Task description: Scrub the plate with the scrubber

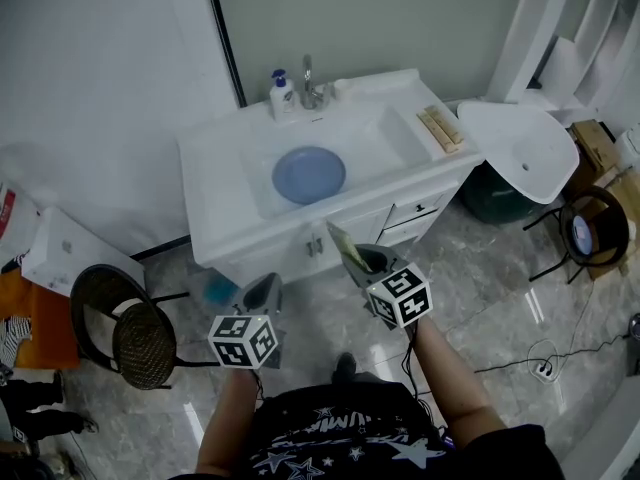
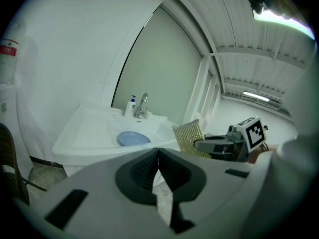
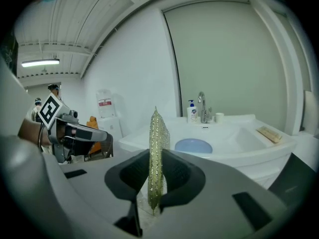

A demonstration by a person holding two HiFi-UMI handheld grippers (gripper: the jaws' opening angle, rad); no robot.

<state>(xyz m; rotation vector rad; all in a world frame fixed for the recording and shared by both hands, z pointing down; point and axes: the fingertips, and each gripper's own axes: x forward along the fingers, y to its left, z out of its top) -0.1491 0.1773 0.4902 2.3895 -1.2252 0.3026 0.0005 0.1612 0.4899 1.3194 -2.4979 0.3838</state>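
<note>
Where the plate lies: the blue plate [image 1: 309, 174] sits flat in the basin of the white sink [image 1: 215, 148], below the faucet [image 1: 310, 83] and well apart from both tools.
Right tool [image 1: 362, 261]: pinching the scrubber [image 1: 345, 248], a glittery yellow-green pad held on edge that sticks out past the jaws; it hangs short of the sink front.
Left tool [image 1: 262, 293]: jaws pressed together with nothing between them, beside the right one.
Soap bottle [image 1: 281, 95]: on the sink's rim, just left of the faucet.
</note>
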